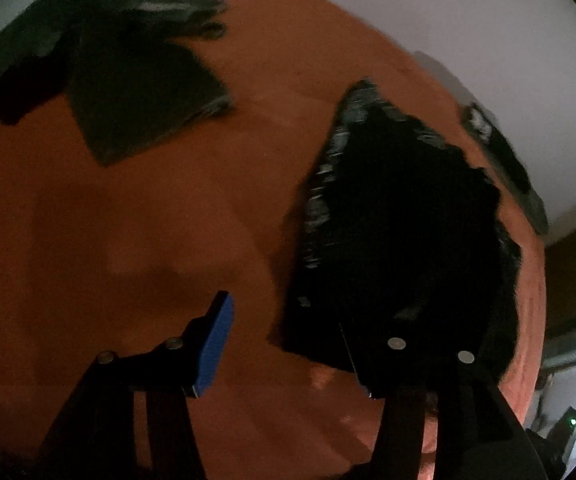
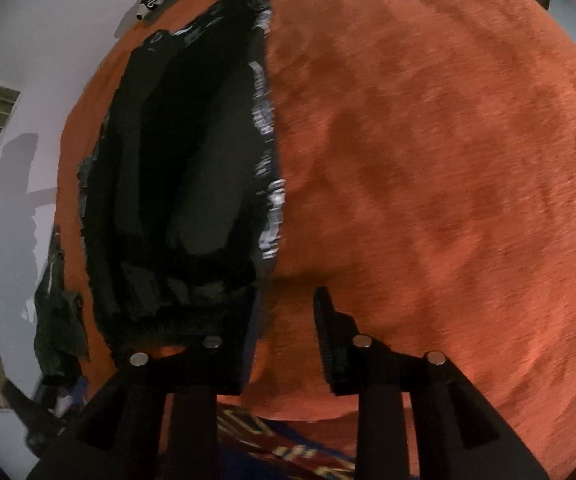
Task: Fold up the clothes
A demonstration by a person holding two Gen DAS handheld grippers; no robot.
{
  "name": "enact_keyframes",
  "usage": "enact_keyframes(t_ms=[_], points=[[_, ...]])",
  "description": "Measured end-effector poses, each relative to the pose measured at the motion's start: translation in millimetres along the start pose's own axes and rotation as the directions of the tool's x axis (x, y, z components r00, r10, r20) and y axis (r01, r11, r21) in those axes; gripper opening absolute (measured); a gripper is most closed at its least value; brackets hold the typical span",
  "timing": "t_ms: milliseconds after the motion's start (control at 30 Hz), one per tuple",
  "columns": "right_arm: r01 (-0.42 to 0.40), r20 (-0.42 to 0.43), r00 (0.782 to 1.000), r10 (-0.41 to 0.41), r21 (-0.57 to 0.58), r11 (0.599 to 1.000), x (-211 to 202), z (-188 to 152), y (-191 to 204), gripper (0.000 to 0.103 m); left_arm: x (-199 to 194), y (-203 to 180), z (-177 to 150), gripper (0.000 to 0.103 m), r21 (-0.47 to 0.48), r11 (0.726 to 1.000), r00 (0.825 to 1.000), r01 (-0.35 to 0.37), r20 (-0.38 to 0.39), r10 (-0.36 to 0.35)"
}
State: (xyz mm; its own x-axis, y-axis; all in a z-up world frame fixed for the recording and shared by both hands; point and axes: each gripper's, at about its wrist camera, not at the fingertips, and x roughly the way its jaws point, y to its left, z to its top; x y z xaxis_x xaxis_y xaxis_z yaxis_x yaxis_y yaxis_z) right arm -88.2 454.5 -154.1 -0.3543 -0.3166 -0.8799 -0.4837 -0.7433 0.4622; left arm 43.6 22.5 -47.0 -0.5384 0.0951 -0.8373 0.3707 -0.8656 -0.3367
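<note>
A black garment [image 1: 400, 220] with a white-flecked edge lies flat on the orange cover [image 1: 127, 240], right of centre in the left wrist view. My left gripper [image 1: 292, 356] is open at the garment's near corner. Its blue-padded finger [image 1: 215, 344] is over bare cover, and the other finger lies against the black cloth. In the right wrist view the same garment [image 2: 191, 168] fills the left side. My right gripper [image 2: 288, 328] stands open at its near right corner, with only orange cover [image 2: 428, 200] between the fingers.
A folded dark grey-green garment [image 1: 139, 100] and a pile of dark clothes [image 1: 87, 12] lie at the far left. A dark strip with a white logo [image 2: 155, 0] sits at the cover's edge by the white wall. More dark clothing [image 2: 59, 308] lies beside the garment.
</note>
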Motion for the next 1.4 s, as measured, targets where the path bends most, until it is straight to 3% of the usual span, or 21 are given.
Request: enact_keyframes(t_ms=[133, 200, 267, 367, 433, 533, 633, 767, 867, 967, 1200, 1267, 1333, 1367, 1400], points=[[0.018, 0.01, 1.0, -0.018, -0.008, 1.0, -6.7, 13.1, -18.2, 0.025, 4.3, -60.4, -8.0, 0.057, 0.183, 0.983, 1.0, 0.029, -0.006, -0.029], [0.012, 0.014, 1.0, -0.012, 0.004, 1.0, -6.6, 15.8, -26.6, 0.026, 12.5, -103.2, -26.0, 0.057, 0.366, 0.931, 1.0, 0.0, -0.002, 0.001], [0.006, 0.018, 1.0, -0.007, 0.015, 1.0, -6.4, 18.5, -35.1, 0.026, 16.5, -138.5, -52.4, 0.057, 0.513, 0.859, 1.0, -0.006, 0.004, 0.005], [-0.003, 0.025, 1.0, 0.002, 0.033, 0.999, -6.1, 22.6, -47.7, 0.026, 17.5, -177.3, -89.6, 0.057, 0.608, 0.794, 0.999, 0.029, -0.003, -0.035], [-0.009, 0.03, 1.0, 0.007, 0.044, 0.999, -5.9, 25.3, -56.1, 0.026, 17.2, -198.5, -113.4, 0.057, 0.647, 0.763, 0.999, 0.008, 0.023, -0.03], [-0.018, 0.036, 0.999, 0.015, 0.062, 0.998, -5.6, 29.4, -68.8, 0.026, 24.0, -228.8, -146.0, 0.057, 0.744, 0.663, 0.995, -0.082, 0.097, 0.015], [-0.013, 0.044, 0.999, 0.01, 0.075, 0.997, -17.3, 20.9, -96.6, 0.026, 32.4, -254.6, -179.1, 0.057, 0.82, 0.538, 0.98, -0.196, 0.179, 0.085], [0.006, 0.068, 0.998, -0.014, 0.126, 0.992, -38.2, 15.0, -131.6, 0.026, 39.8, -279.9, -217.2, 0.057, 0.893, 0.418, 0.986, -0.168, 0.153, 0.07], [0.022, 0.088, 0.995, -0.038, 0.177, 0.984, -44.7, 18.7, -150.9, 0.026, 42.3, -296.7, -240.1, 0.057, 0.919, 0.349, 0.983, -0.182, 0.175, 0.052], [0.025, 0.101, 0.994, -0.048, 0.221, 0.975, -49.5, 20.0, -164.8, 0.026, 50.0, -306.9, -251.2, 0.057, 0.929, 0.313, 0.98, -0.198, 0.187, 0.067], [0.005, 0.114, 0.993, -0.035, 0.257, 0.966, -52.4, 20.4, -168.4, 0.026, 84.8, -317.2, -260.6, 0.057, 0.943, 0.264, 0.976, -0.201, 0.169, 0.138], [0.002, 0.122, 0.992, -0.033, 0.245, 0.97, -54.5, 22.2, -163.1, 0.026, 91.5, -315.7, -257.4, 0.057, 0.941, 0.279, 0.977, -0.191, 0.154, 0.148], [-0.003, 0.136, 0.99, -0.03, 0.237, 0.972, -58.0, 25.4, -158.1, 0.026, 95.4, -314.4, -249.9, 0.053, 0.933, 0.313, 0.98, -0.177, 0.136, 0.147], [-0.007, 0.144, 0.989, -0.028, 0.233, 0.972, -59.6, 27.3, -155.5, 0.026, 97.4, -313.7, -246.2, 0.049, 0.929, 0.33, 0.981, -0.17, 0.127, 0.147], [-0.01, 0.153, 0.988, -0.026, 0.23, 0.973, -61.2, 29.4, -152.7, 0.026, 98.0, -312.3, -241.7, 0.034, 0.923, 0.348, 0.983, -0.161, 0.116, 0.145]])
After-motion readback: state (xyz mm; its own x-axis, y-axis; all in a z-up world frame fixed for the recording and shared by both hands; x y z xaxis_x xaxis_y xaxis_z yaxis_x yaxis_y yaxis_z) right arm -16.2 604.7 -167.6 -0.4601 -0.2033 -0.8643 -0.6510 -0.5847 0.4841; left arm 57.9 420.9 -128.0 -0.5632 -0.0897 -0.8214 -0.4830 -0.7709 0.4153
